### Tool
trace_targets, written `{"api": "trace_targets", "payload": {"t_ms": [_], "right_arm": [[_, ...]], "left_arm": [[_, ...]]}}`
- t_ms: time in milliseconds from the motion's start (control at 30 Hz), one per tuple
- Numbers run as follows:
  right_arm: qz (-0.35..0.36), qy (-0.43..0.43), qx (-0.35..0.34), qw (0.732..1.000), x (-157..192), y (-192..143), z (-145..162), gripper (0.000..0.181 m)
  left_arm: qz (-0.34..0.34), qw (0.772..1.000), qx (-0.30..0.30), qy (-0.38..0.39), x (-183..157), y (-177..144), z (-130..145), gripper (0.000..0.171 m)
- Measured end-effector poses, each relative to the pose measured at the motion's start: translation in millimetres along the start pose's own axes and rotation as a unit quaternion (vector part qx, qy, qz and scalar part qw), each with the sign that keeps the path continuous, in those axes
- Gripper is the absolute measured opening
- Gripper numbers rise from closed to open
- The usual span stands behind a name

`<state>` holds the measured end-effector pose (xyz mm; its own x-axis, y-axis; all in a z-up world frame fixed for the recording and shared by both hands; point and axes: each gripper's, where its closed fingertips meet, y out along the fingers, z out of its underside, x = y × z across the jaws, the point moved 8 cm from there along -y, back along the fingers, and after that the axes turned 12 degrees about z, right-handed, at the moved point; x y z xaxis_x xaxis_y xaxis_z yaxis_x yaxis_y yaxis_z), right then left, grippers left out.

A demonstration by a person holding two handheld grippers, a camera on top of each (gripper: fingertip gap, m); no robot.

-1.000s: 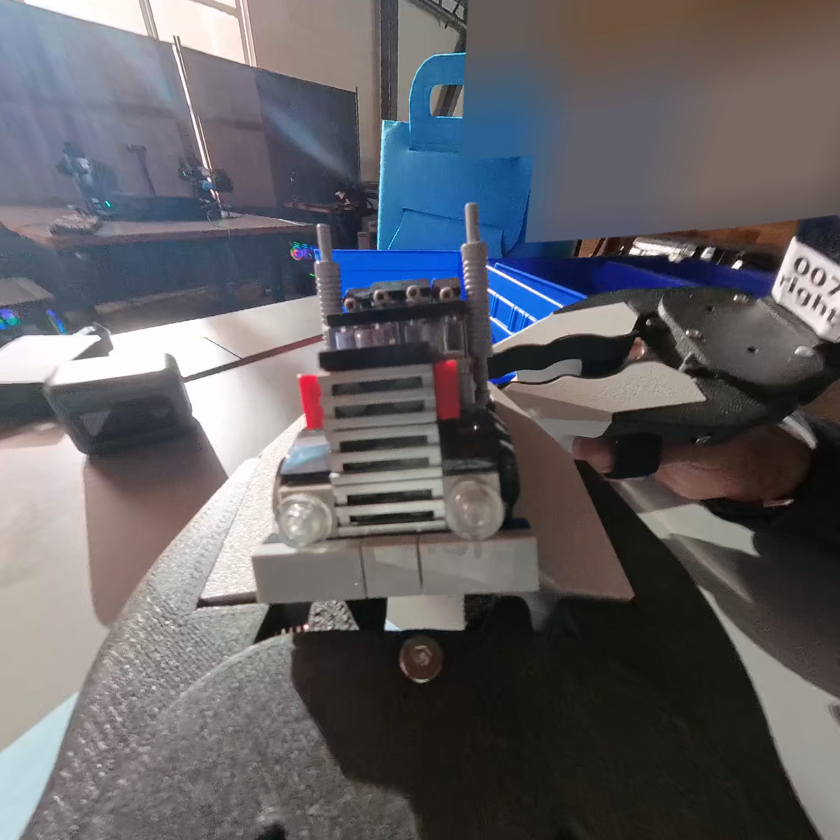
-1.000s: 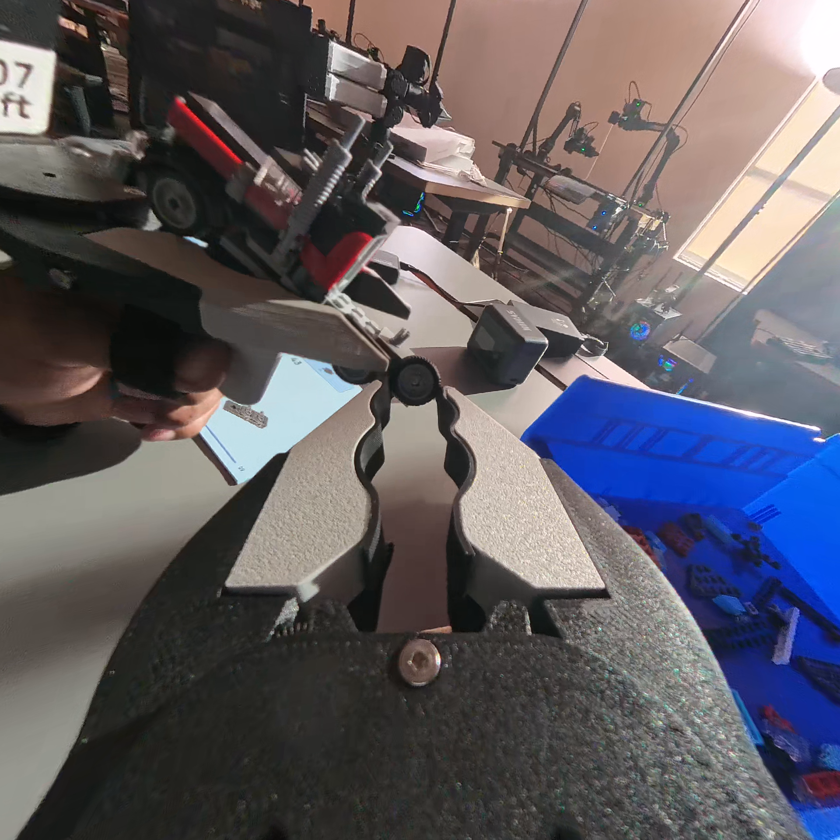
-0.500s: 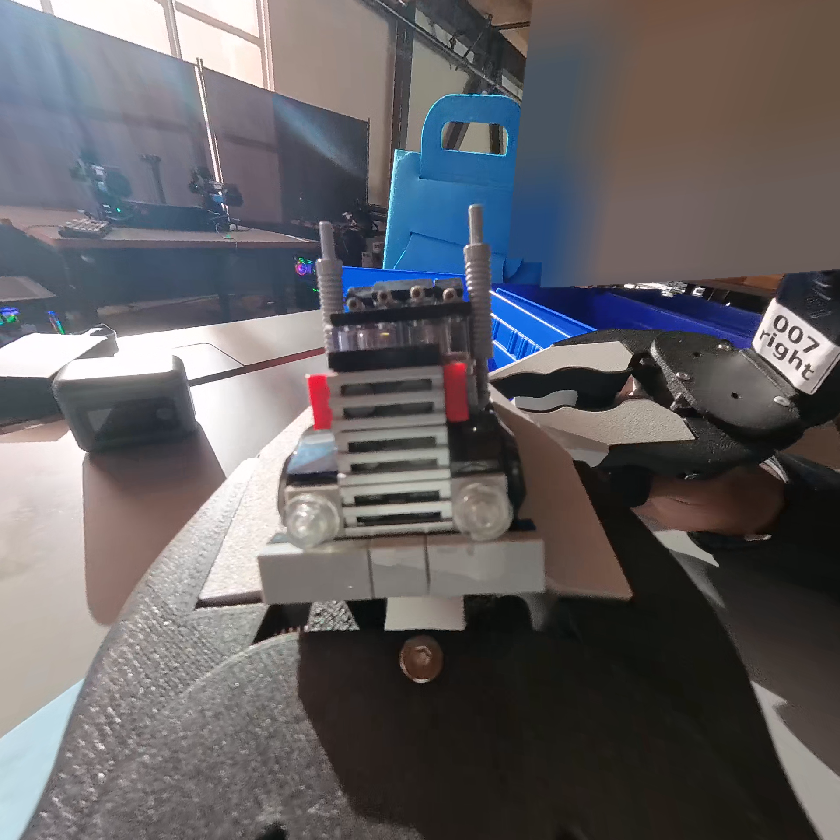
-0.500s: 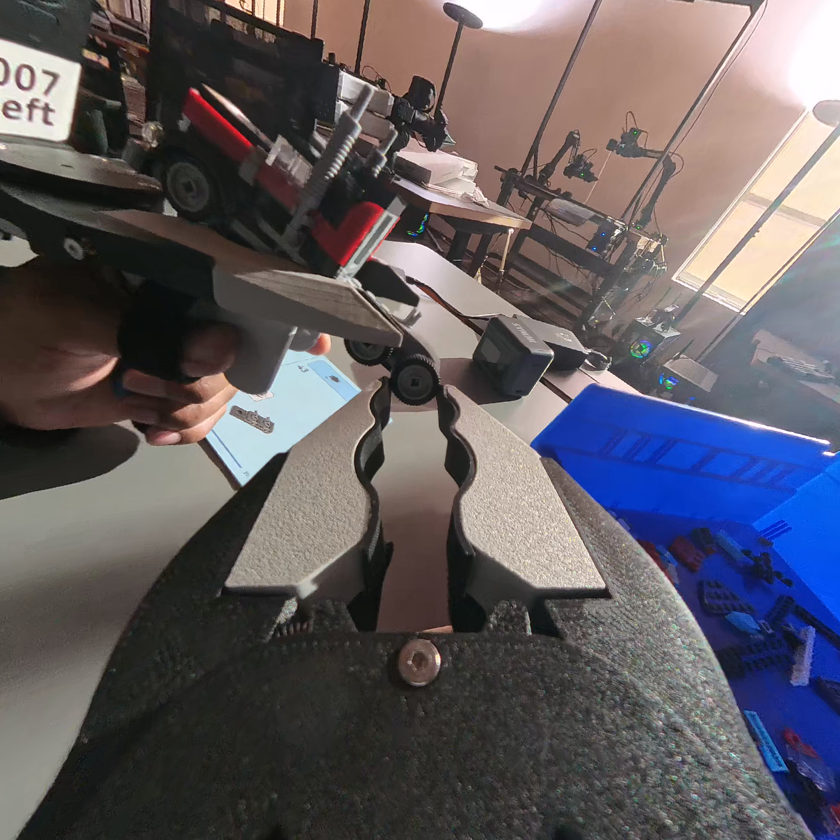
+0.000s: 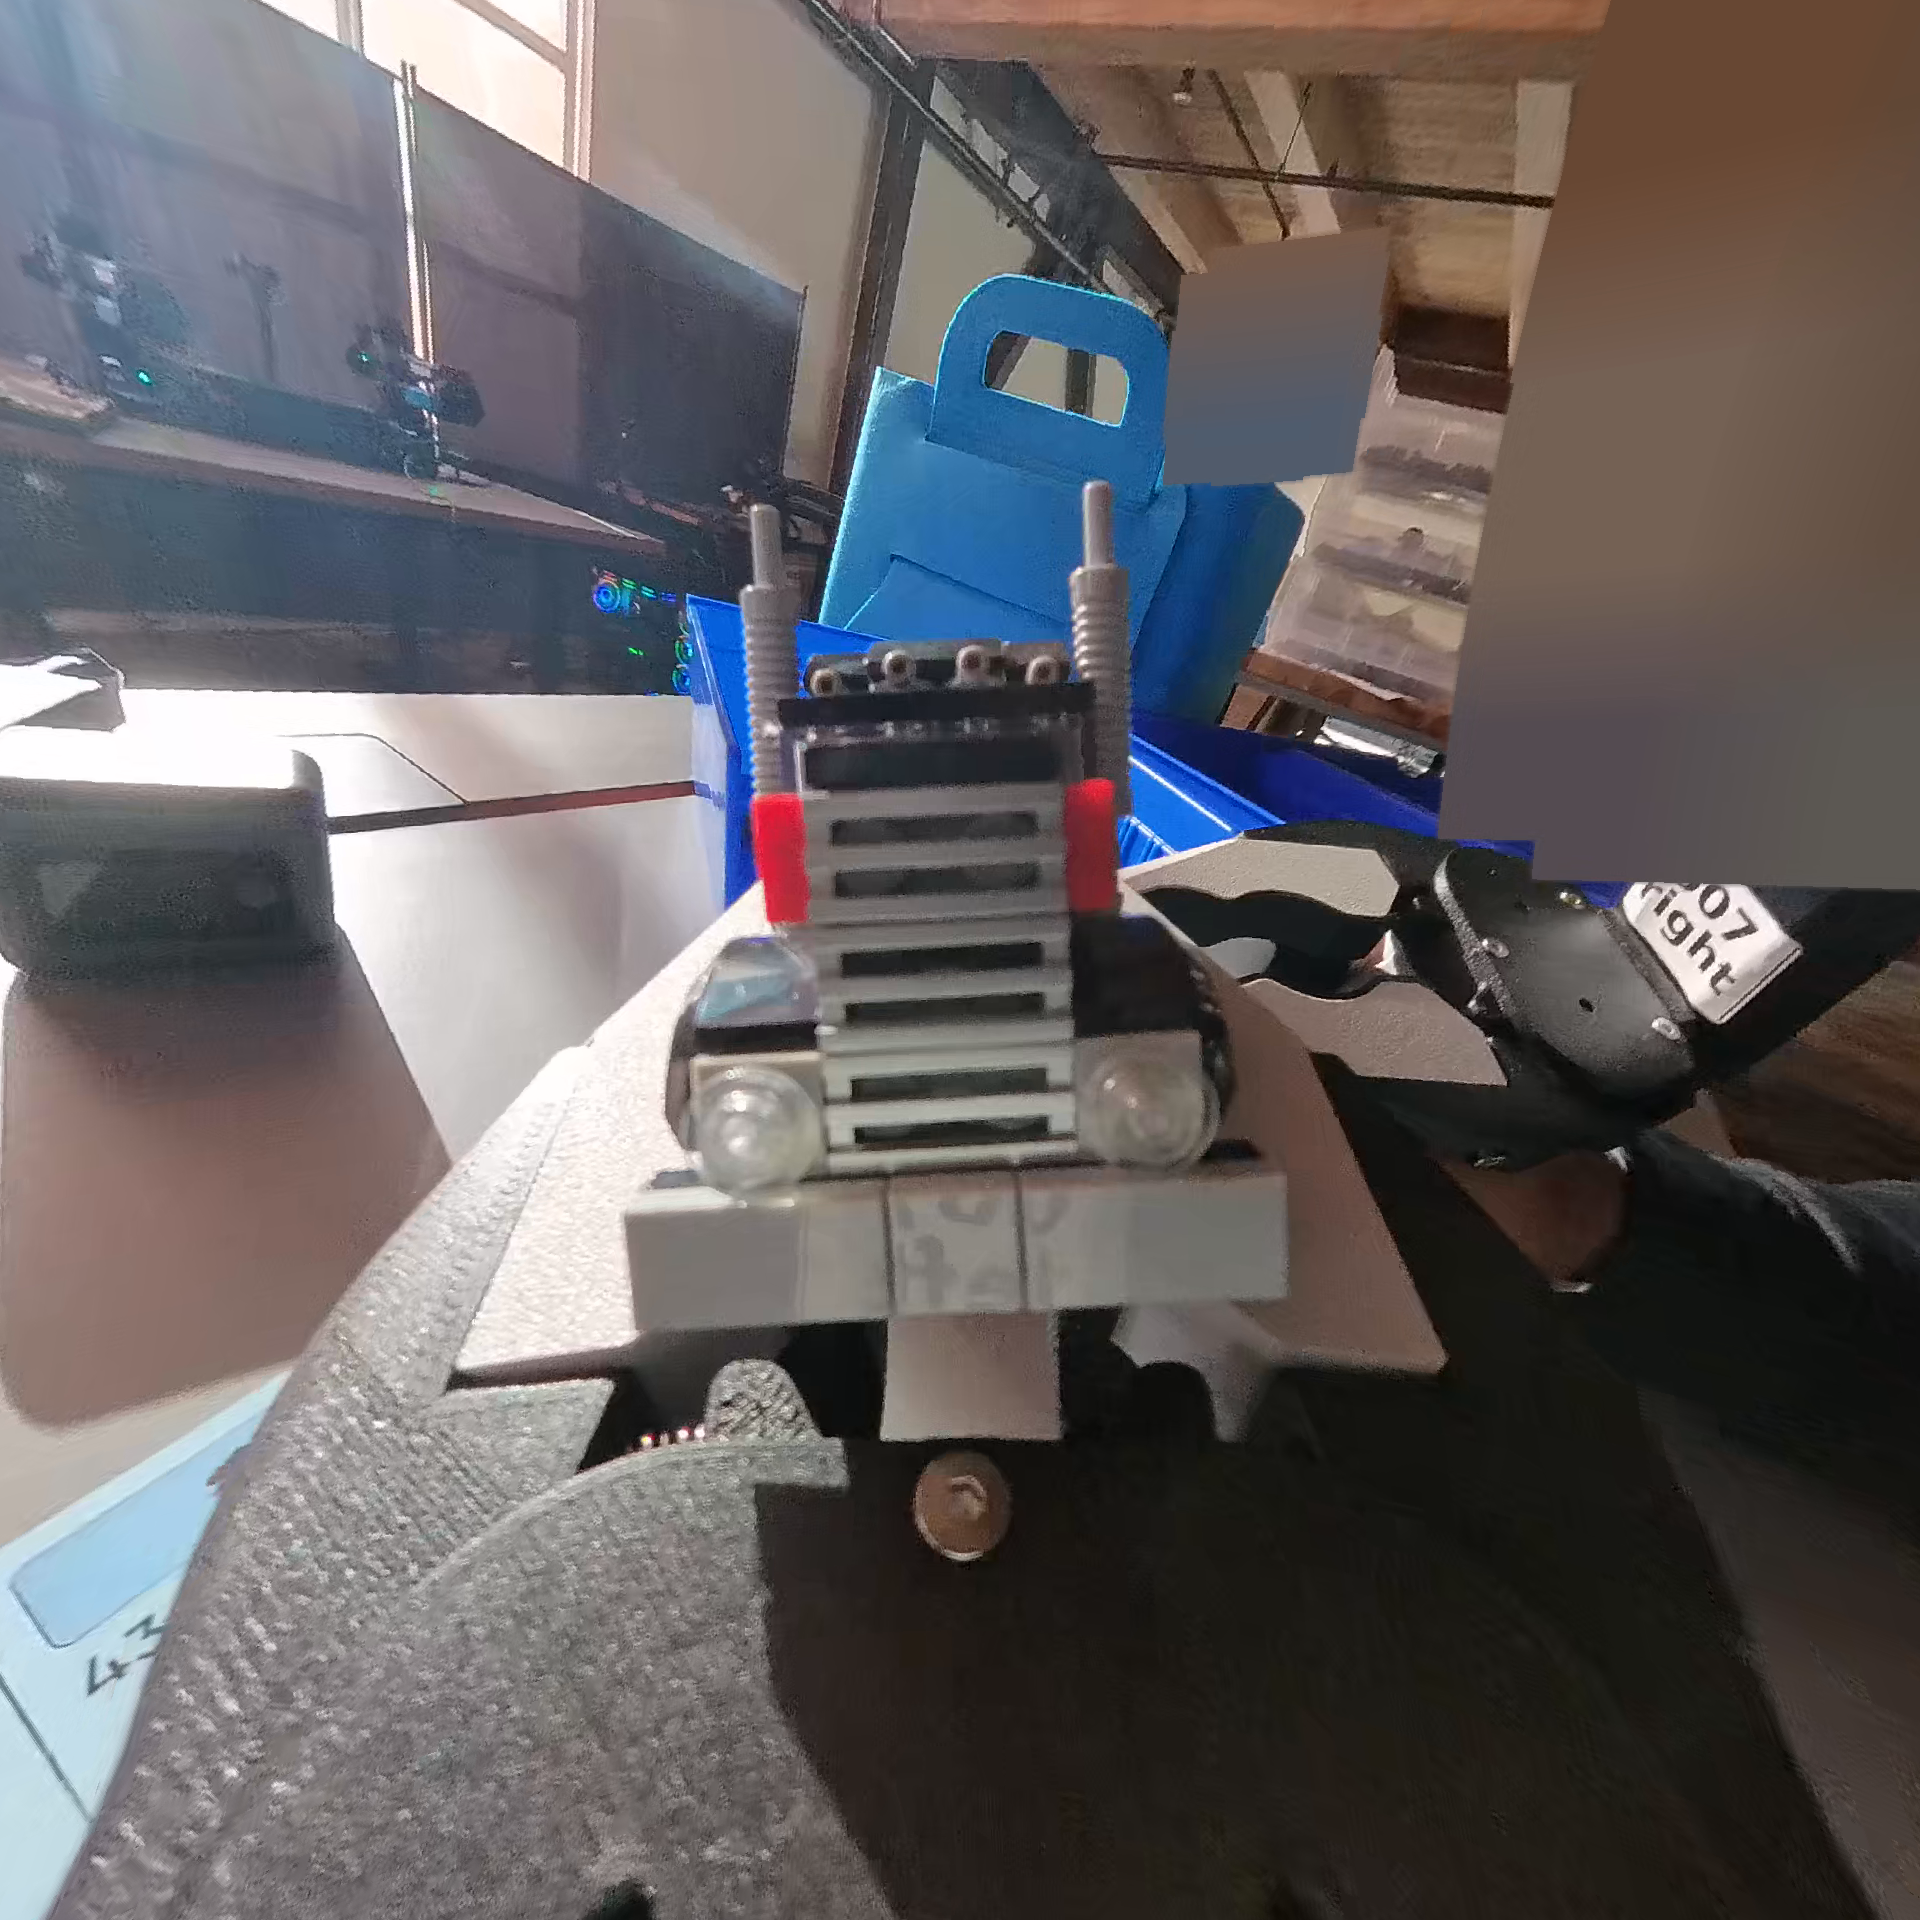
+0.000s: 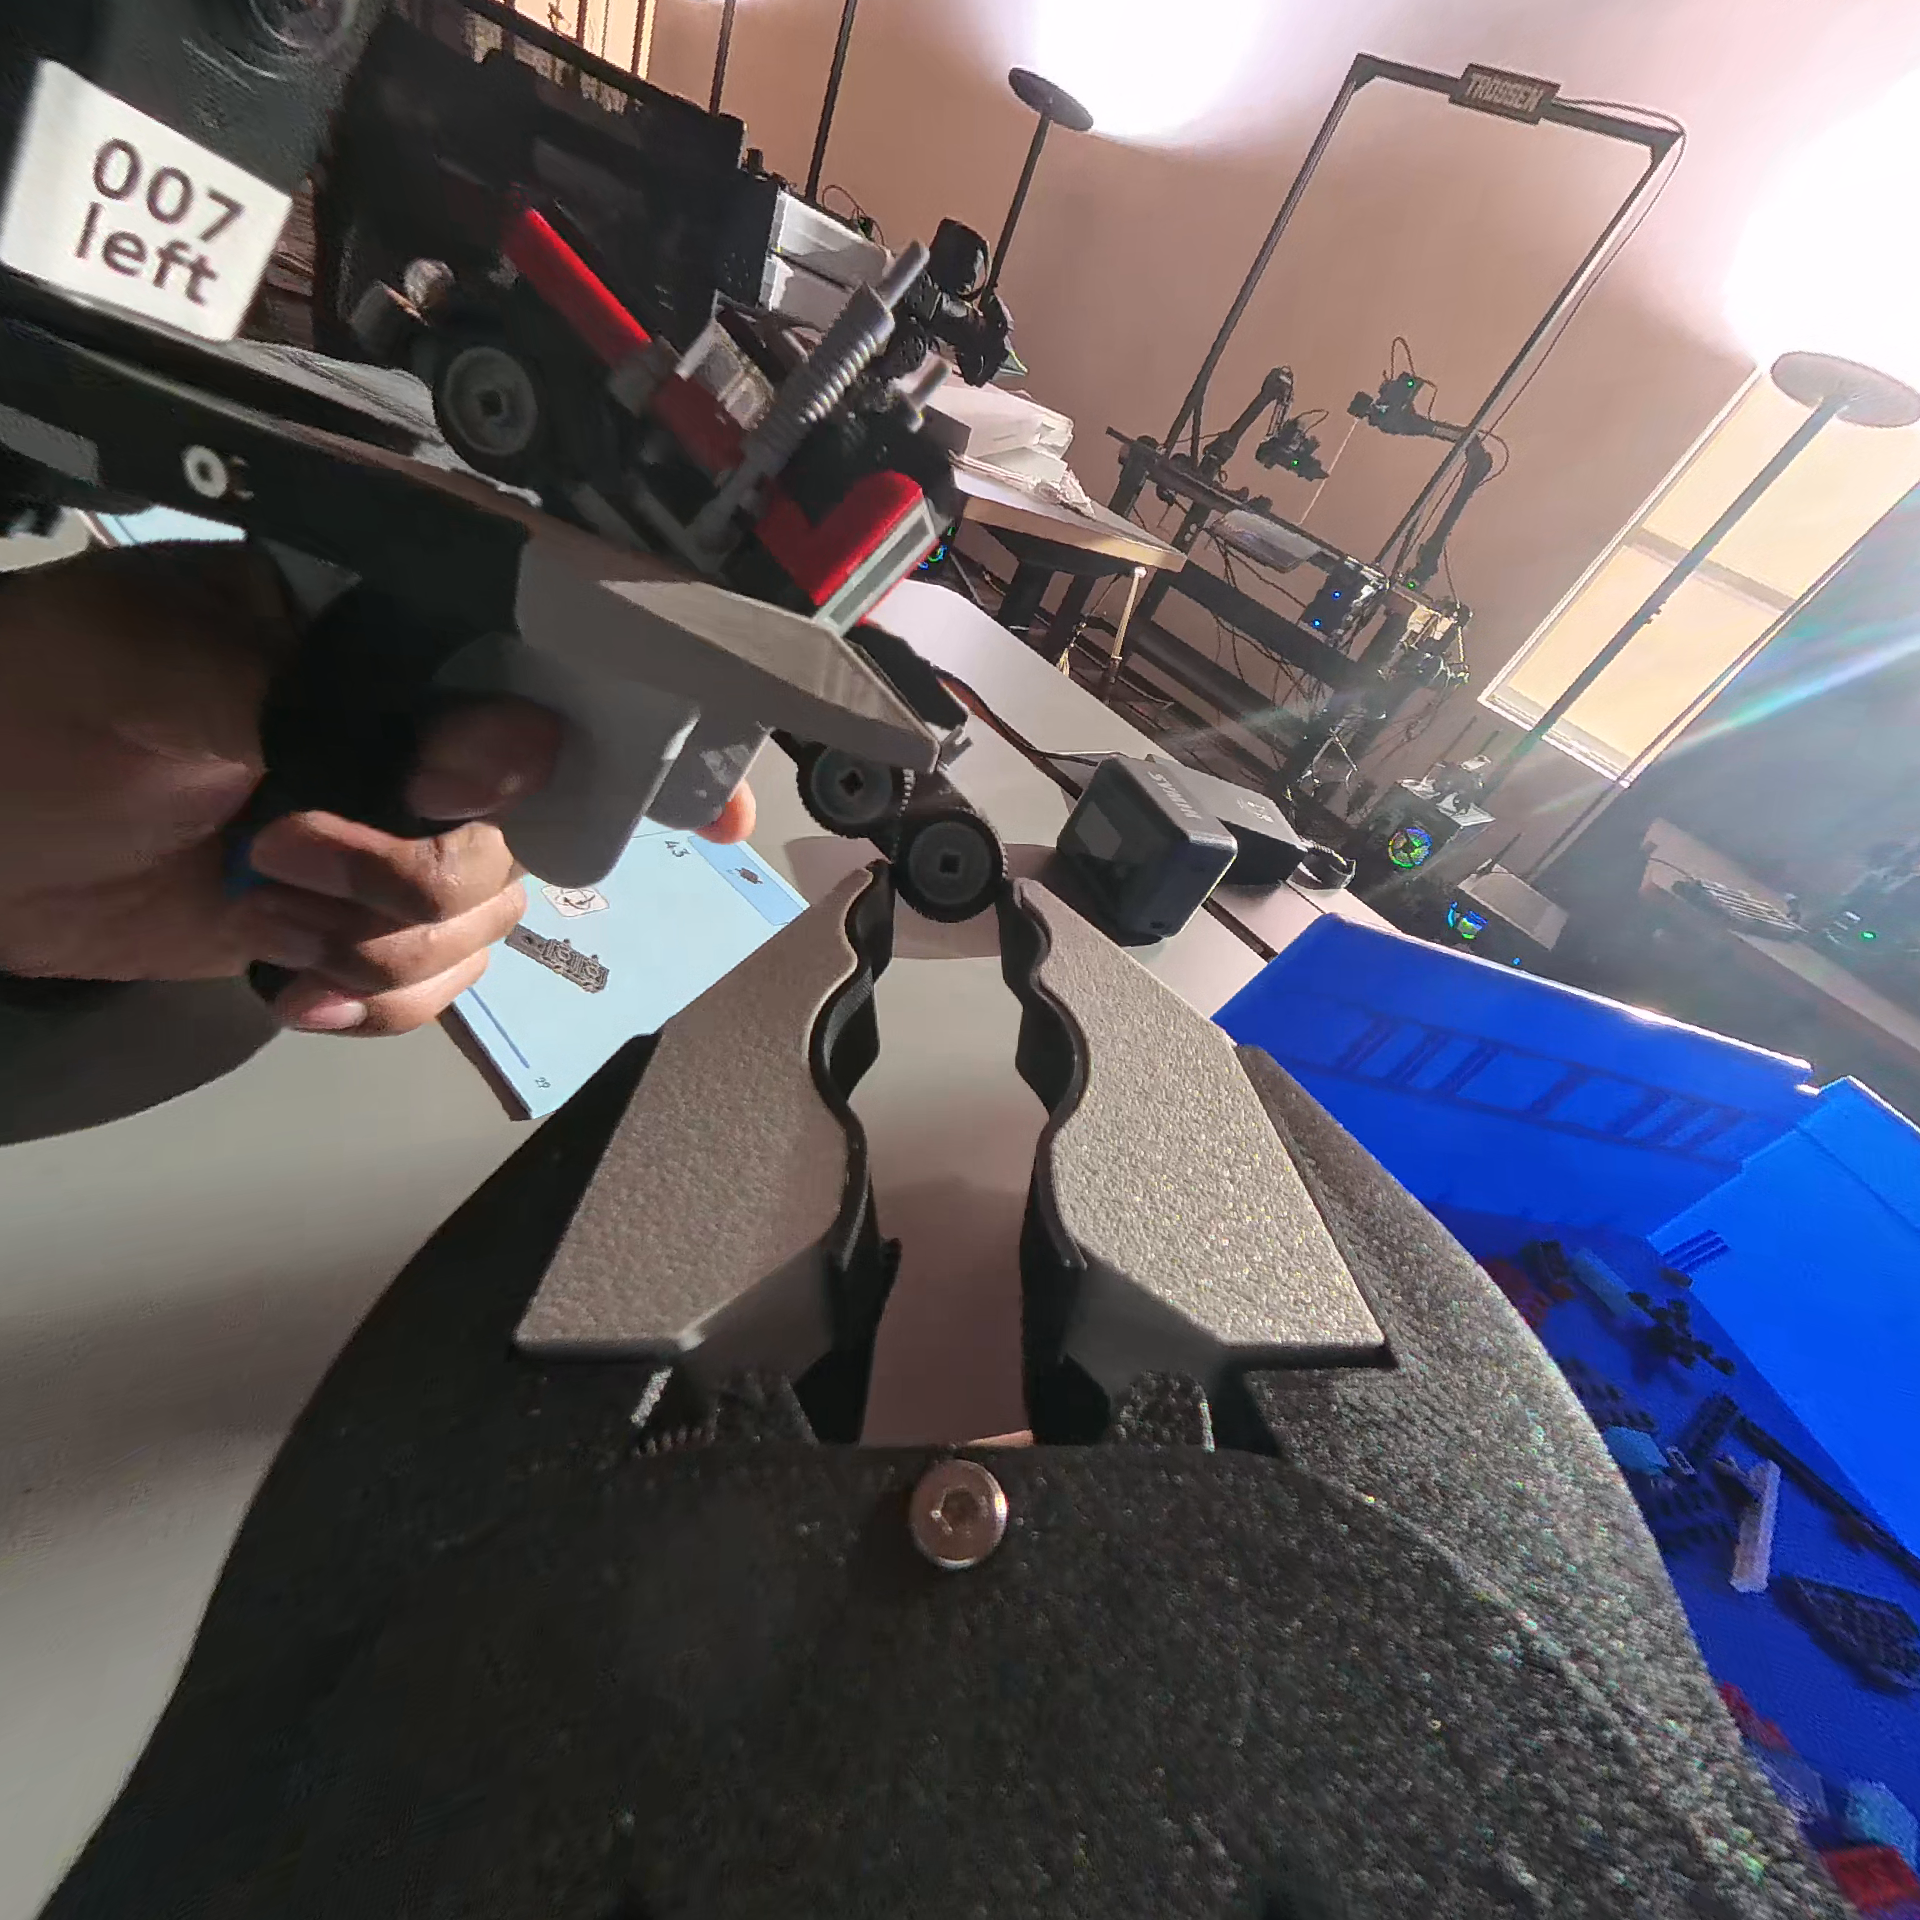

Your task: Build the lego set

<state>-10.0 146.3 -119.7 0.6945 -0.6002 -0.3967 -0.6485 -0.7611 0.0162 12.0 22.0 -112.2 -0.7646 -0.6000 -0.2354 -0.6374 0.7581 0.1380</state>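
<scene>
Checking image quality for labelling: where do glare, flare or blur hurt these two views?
Left wrist view: table blown white at left, lego truck sharp. Right wrist view: lamp and window flare, streaks over the blue bin; wheel clear.

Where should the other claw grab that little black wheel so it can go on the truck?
Best by its ridged tread, the right gripper pinching the small black rubber wheel from both sides. That leaves the square hub hole facing outward and uncovered, probably ready for pushing onto the red and grey Lego truck.

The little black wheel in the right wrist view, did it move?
Yes. The black wheel stayed between the right fingers, but it moved toward the small black camera on the table.
</scene>
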Motion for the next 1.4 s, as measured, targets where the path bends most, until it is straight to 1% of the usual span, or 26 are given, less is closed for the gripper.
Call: {"api": "trace_targets", "payload": {"t_ms": [133, 233, 333, 400, 433, 500, 567, 600, 633, 667, 700, 767, 900, 967, 1067, 1200, 1267, 1333, 1400], "right_arm": [[0.001, -0.004, 0.003, 1.000, 0, 0, 1, 0.022], [0.002, -0.009, 0.011, 1.000, 0, 1, 2, 0.022], [-0.003, -0.021, 0.041, 0.999, 0, 4, 6, 0.022], [-0.027, -0.016, 0.087, 0.996, 1, 7, 11, 0.022], [-0.049, -0.003, 0.126, 0.991, 2, 8, 15, 0.022], [-0.101, 0.033, 0.215, 0.971, 5, 8, 26, 0.023], [-0.144, 0.047, 0.291, 0.945, 11, 5, 40, 0.023], [-0.154, 0.040, 0.322, 0.933, 14, 4, 47, 0.023], [-0.164, 0.031, 0.344, 0.924, 17, 3, 52, 0.023], [-0.167, 0.028, 0.349, 0.922, 18, 2, 53, 0.023], [-0.172, 0.029, 0.351, 0.920, 20, 2, 52, 0.024], [-0.179, 0.031, 0.354, 0.917, 20, 1, 51, 0.024], [-0.185, 0.035, 0.354, 0.916, 16, -1, 51, 0.037], [-0.188, 0.042, 0.348, 0.917, 14, -2, 48, 0.038], [-0.185, 0.049, 0.336, 0.922, 14, 0, 43, 0.036], [-0.184, 0.021, 0.353, 0.917, 21, 1, 49, 0.025], [-0.181, 0.015, 0.345, 0.921, 22, 2, 48, 0.024], [-0.171, 0.013, 0.326, 0.930, 20, 2, 44, 0.024], [-0.149, 0.017, 0.290, 0.945, 12, 2, 34, 0.024]], "left_arm": [[0.014, 0.998, -0.012, -0.057, 5, -1, 3, 0.050], [0.016, 0.997, -0.009, -0.076, 8, 0, 5, 0.050], [0.014, 0.991, 0.004, -0.134, 17, 1, 12, 0.045], [-0.001, 0.985, 0.019, -0.172, 25, 0, 16, 0.117], [-0.013, 0.983, 0.029, -0.183, 29, -1, 18, 0.120], [-0.029, 0.980, 0.035, -0.194, 35, -4, 17, 0.119], [-0.033, 0.976, 0.044, -0.208, 39, -6, 16, 0.116], [-0.034, 0.975, 0.046, -0.215, 40, -6, 16, 0.107], [-0.034, 0.973, 0.047, -0.221, 41, -7, 17, 0.103], [-0.033, 0.972, 0.048, -0.230, 42, -7, 18, 0.100], [-0.033, 0.970, 0.050, -0.237, 43, -7, 19, 0.051], [-0.033, 0.967, 0.052, -0.247, 45, -7, 22, 0.051], [-0.031, 0.964, 0.056, -0.257, 45, -7, 23, 0.051], [-0.028, 0.963, 0.057, -0.262, 45, -7, 23, 0.051], [-0.027, 0.962, 0.062, -0.266, 45, -7, 24, 0.051], [-0.026, 0.960, 0.068, -0.269, 45, -6, 25, 0.051], [-0.026, 0.960, 0.068, -0.269, 45, -6, 25, 0.051], [-0.026, 0.960, 0.072, -0.270, 45, -6, 26, 0.051], [-0.026, 0.958, 0.076, -0.275, 45, -6, 27, 0.051]]}}
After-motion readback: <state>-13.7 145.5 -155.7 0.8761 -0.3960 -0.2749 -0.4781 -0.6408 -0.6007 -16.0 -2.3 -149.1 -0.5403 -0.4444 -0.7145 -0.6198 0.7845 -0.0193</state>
